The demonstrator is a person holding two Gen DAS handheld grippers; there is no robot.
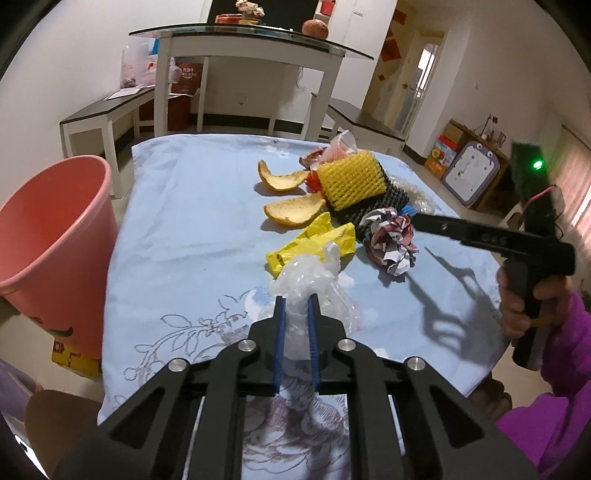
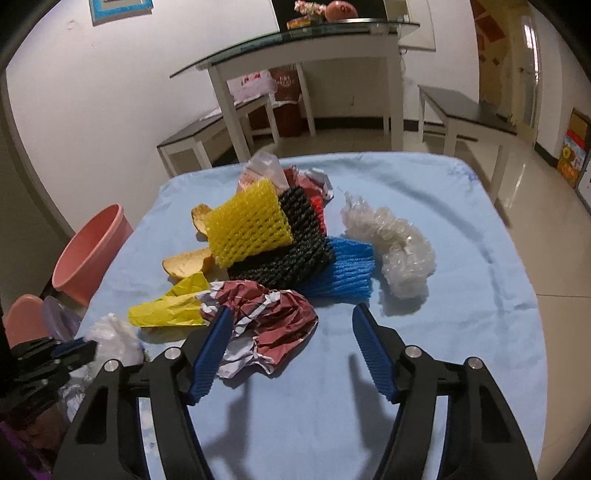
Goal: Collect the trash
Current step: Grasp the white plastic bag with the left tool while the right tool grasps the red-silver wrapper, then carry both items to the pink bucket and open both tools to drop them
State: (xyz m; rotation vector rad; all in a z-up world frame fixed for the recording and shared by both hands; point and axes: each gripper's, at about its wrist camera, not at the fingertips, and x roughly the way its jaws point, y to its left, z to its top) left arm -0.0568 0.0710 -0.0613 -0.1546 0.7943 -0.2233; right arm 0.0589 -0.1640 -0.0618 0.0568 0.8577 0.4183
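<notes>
two close wrist views angled down, sharing the trash pile [image 1: 347,206]

beside the pink plastic bucket [image 1: 55,236]: two curved orange peels [image 1: 284,177] [image 1: 295,210]. three foam nets: yellow [image 2: 247,225], black [image 2: 295,251], blue [image 2: 343,269]. two crumpled clear plastic wads [image 1: 310,284] [image 2: 399,251].

Beyond the cloth stands a glass-topped table [image 1: 258,35] with white legs, a reddish round fruit [image 1: 315,28] and flowers [image 1: 250,8] on it. Dark-topped benches [image 1: 107,110] flank it, and cardboard boxes [image 1: 443,153] sit by the wall.

Right hand-held gripper [image 2: 291,328] open, left pad touching crumpled red-and-white paper [image 2: 266,317] — blue cloth [image 2: 424,350] beneath
</notes>
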